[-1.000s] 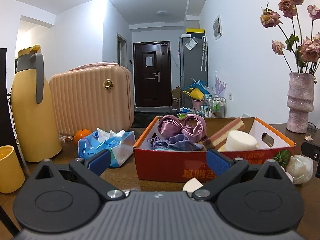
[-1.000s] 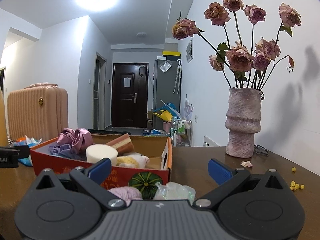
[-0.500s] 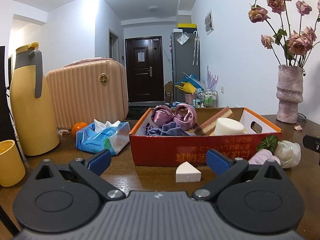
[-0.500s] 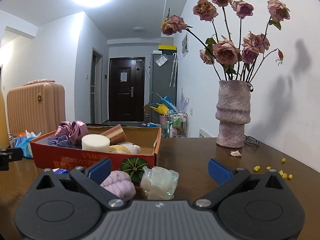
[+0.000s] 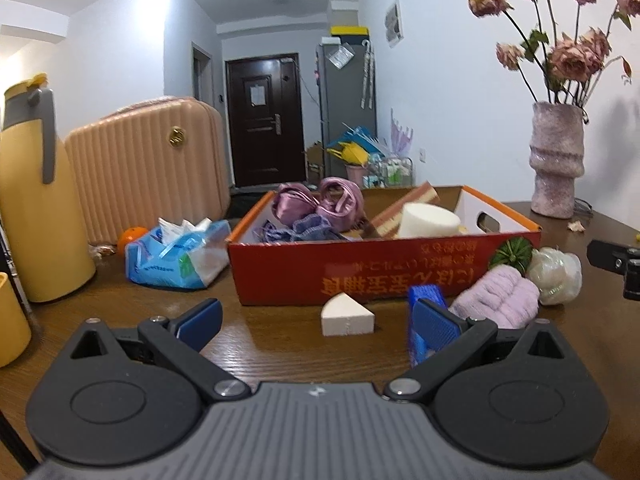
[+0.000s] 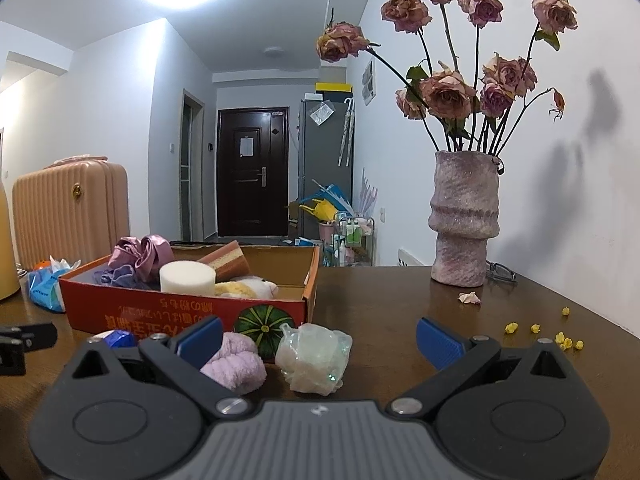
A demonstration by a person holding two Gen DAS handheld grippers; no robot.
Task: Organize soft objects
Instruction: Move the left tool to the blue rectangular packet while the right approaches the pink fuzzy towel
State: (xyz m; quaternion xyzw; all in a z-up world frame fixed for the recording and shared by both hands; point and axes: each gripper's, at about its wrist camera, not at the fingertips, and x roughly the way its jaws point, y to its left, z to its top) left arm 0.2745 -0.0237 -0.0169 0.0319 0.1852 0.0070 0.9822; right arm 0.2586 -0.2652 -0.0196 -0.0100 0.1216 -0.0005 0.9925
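Both cams sit low over the desk (image 5: 280, 344), facing the hallway door (image 6: 253, 170). Left one looks from farther left, right one nearer the vase (image 6: 464, 216). Both catch the red box (image 5: 360, 272) up close.

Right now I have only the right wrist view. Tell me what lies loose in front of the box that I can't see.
Observer: A white wedge sponge lies on the table just in front of the red box, not touching it.
Operator: Report the left gripper's state.
Observer: The left gripper is open and holds nothing; the wedge sits just ahead of it.
Operator: Name what stands at the far left.
Observer: A yellow cup stands on the near side of the yellow thermos.
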